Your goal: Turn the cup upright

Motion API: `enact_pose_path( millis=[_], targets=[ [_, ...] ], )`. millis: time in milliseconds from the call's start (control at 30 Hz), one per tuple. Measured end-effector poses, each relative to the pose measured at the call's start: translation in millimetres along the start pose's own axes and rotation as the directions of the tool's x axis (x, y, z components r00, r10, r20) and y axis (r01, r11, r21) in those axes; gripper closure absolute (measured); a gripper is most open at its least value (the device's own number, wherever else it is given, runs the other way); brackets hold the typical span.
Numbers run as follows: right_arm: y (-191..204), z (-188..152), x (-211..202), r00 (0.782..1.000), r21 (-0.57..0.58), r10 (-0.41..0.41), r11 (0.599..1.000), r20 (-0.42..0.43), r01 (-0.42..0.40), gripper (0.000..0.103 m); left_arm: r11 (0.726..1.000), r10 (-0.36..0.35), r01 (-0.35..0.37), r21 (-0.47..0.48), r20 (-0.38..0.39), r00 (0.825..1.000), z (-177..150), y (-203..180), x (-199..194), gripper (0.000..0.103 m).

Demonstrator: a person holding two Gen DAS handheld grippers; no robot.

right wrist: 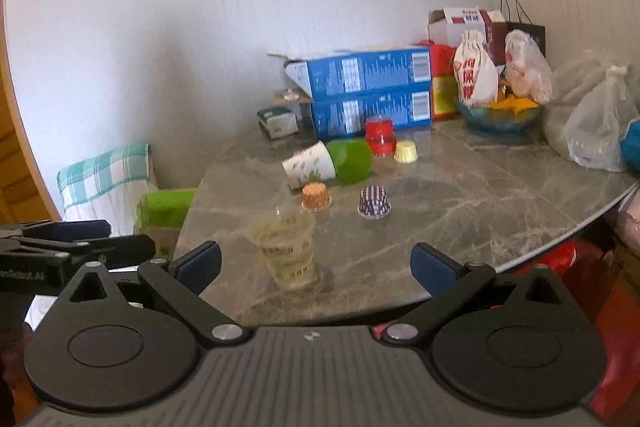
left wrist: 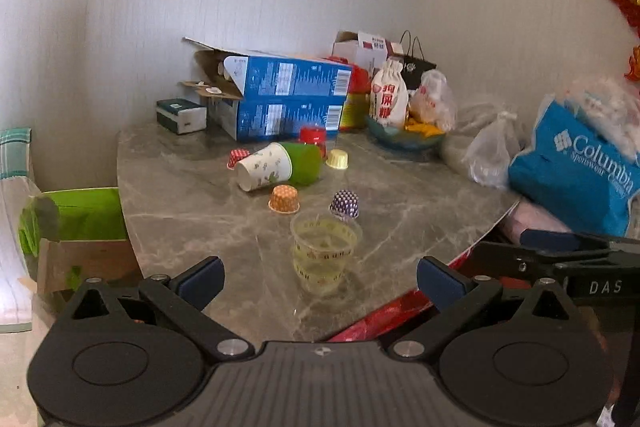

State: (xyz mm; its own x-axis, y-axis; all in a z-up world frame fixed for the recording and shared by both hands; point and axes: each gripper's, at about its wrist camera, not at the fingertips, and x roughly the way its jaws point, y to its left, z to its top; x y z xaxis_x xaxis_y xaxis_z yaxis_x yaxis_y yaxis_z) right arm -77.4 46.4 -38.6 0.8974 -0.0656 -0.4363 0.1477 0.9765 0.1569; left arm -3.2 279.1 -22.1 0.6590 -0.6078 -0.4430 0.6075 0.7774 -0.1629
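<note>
A clear plastic cup (left wrist: 323, 251) with yellowish print stands upright near the front edge of the grey marble table (left wrist: 192, 203); it also shows in the right wrist view (right wrist: 286, 251). Behind it a white floral paper cup (left wrist: 264, 166) lies on its side, nested with a green cup (left wrist: 306, 163); both show in the right wrist view, the paper cup (right wrist: 309, 164) and the green cup (right wrist: 352, 161). My left gripper (left wrist: 320, 279) is open and empty just short of the clear cup. My right gripper (right wrist: 316, 267) is open and empty, the clear cup between its fingers' line of sight.
Small cupcake liners sit mouth-down: orange (left wrist: 284, 199), purple (left wrist: 344, 203), yellow (left wrist: 338, 159), red (left wrist: 238, 158). Blue boxes (left wrist: 280, 99), a red-lidded jar (left wrist: 313, 139), a bowl with bags (left wrist: 404, 135) and a blue Columbia bag (left wrist: 576, 171) crowd the back and right. A green-lined box (left wrist: 80, 223) stands left of the table.
</note>
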Motion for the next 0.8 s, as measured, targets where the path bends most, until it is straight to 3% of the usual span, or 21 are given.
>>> enact_pose_path(
  millis=[333, 800],
  targets=[
    [-1, 0, -4, 0.999, 0.003, 0.014, 1.000, -0.037, -0.014, 0.001, 0.998, 0.070, -0.070, -0.007, -0.005, 0.998, 6, -6, -9, 0.000],
    [-6, 2, -2, 0.998, -0.002, 0.015, 1.000, -0.063, -0.015, 0.001, 0.997, 0.078, -0.079, -0.019, -0.066, 0.995, 7, -17, 6, 0.000]
  ],
)
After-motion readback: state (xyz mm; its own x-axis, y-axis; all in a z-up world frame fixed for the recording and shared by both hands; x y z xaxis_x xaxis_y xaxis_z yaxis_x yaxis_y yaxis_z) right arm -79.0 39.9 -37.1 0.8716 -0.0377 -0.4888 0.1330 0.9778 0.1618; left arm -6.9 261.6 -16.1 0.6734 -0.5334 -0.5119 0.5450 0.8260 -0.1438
